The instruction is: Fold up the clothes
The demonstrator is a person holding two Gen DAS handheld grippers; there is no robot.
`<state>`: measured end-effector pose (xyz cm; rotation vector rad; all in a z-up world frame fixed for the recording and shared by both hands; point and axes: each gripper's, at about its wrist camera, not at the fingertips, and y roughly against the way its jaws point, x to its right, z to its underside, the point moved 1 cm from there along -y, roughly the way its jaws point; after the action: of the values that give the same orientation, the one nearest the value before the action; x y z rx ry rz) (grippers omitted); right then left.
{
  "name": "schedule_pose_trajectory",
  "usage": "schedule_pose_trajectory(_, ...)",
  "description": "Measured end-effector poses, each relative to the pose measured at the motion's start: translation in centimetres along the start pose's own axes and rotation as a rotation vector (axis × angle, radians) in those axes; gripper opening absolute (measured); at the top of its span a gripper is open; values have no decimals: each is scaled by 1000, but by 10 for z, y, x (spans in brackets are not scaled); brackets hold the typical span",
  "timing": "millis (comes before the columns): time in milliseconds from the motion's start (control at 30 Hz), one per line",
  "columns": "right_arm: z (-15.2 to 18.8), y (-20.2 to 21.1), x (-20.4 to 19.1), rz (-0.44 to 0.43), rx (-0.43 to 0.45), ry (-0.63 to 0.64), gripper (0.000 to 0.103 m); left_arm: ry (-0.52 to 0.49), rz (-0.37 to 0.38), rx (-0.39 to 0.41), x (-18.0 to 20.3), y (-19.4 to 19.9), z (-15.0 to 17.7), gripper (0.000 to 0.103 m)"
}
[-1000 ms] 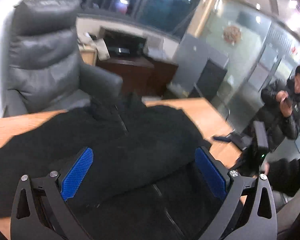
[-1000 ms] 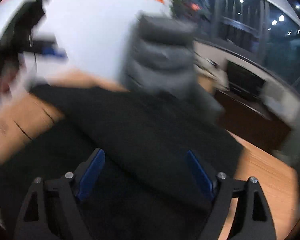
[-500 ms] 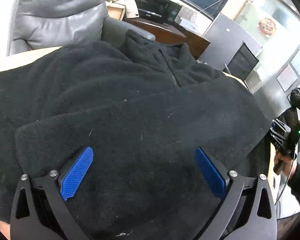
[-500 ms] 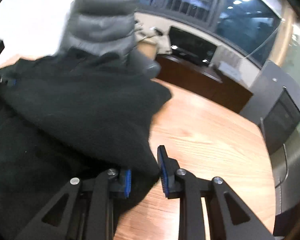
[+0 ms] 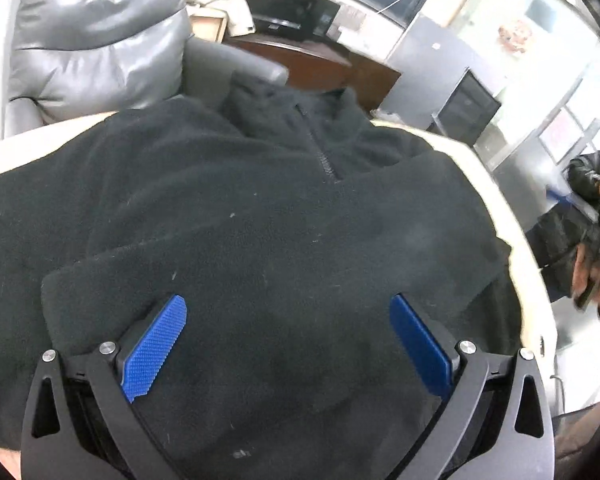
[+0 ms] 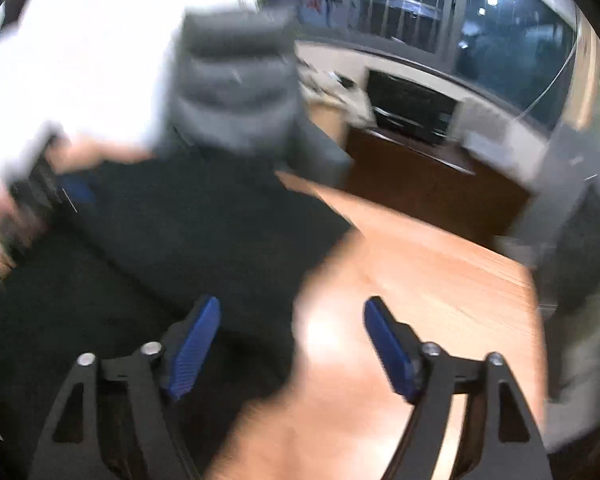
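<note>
A black fleece jacket (image 5: 260,208) with a zip collar lies spread on the wooden table (image 5: 512,216), one part folded over its middle. My left gripper (image 5: 288,336) is open, hovering low over the jacket's near part with nothing between its blue pads. In the blurred right wrist view the jacket (image 6: 188,232) covers the left of the table (image 6: 420,264). My right gripper (image 6: 292,340) is open and empty above the jacket's right edge, its left finger over the cloth and its right finger over bare wood.
A grey leather armchair (image 5: 96,36) stands behind the table. A dark cabinet with a TV (image 5: 296,24) lies beyond it. A person in a dark coat (image 5: 592,236) stands off the table's right side. The other gripper (image 6: 40,192) shows blurred at the jacket's far left.
My right gripper, nearly shut at the jacket's edge half a second ago, has opened and let go. My left gripper has dropped close over the jacket and stayed open.
</note>
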<state>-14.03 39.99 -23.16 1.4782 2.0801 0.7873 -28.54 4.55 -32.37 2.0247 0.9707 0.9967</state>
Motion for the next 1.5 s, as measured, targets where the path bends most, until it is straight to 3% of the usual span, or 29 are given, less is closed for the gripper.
schedule_pose_trajectory(67, -21, -41, 4, -50, -18, -28, 85, 3, -11, 4, -5, -12, 2, 103)
schedule_pose_trajectory(167, -32, -137, 18, -89, -138, -68, 78, -49, -33, 36, 1, -11, 9, 103)
schedule_pose_trajectory(200, -30, -161, 24, -69, -177, -73, 70, -67, -42, 44, 3, -11, 12, 103)
schedule_pose_trajectory(233, -28, -181, 32, -37, -213, -75, 68, -83, -48, 51, 5, -10, 15, 103)
schedule_pose_trajectory(300, -25, -197, 43, 16, -193, -81, 65, -95, -54, 56, 6, -8, 18, 103)
schedule_pose_trajectory(467, -25, -185, 35, 115, -204, -35, 70, -61, -86, 72, 8, 0, 26, 103)
schedule_pose_trajectory(533, -23, -159, 23, 79, -143, -55, 70, -54, -96, 99, 2, 5, 35, 103)
schedule_pose_trajectory(567, -22, -146, 16, 56, -108, -68, 76, -70, -102, 99, 3, 3, 39, 102)
schedule_pose_trajectory(633, -7, -150, 4, 49, -161, -52, 77, -101, -114, 98, 4, -1, 45, 103)
schedule_pose_trajectory(767, 25, -153, -2, 93, -210, -16, 76, -68, -110, 109, 6, 1, 43, 103)
schedule_pose_trajectory(933, 12, -118, -8, 117, -119, -11, 76, -102, -136, 122, 9, -8, 44, 103)
schedule_pose_trajectory(1067, 40, -135, -8, 174, -244, -22, 76, -85, -149, 125, 7, -7, 41, 103)
schedule_pose_trajectory(1133, 49, -135, -7, 180, -218, -24, 78, -60, -140, 134, 4, -1, 40, 102)
schedule_pose_trajectory(1200, 41, -141, -9, 190, -239, -31, 79, -10, -164, 157, -4, 15, 40, 100)
schedule_pose_trajectory(1300, 17, -129, -19, 193, -187, -50, 78, 159, -248, 273, -35, 70, 47, 102)
schedule_pose_trajectory(1400, -13, -99, -40, 143, -62, -52, 79, 379, -348, 423, -88, 138, 70, 103)
schedule_pose_trajectory(1500, -34, -90, -69, 92, -10, -31, 81, 657, -500, 501, -161, 193, 111, 103)
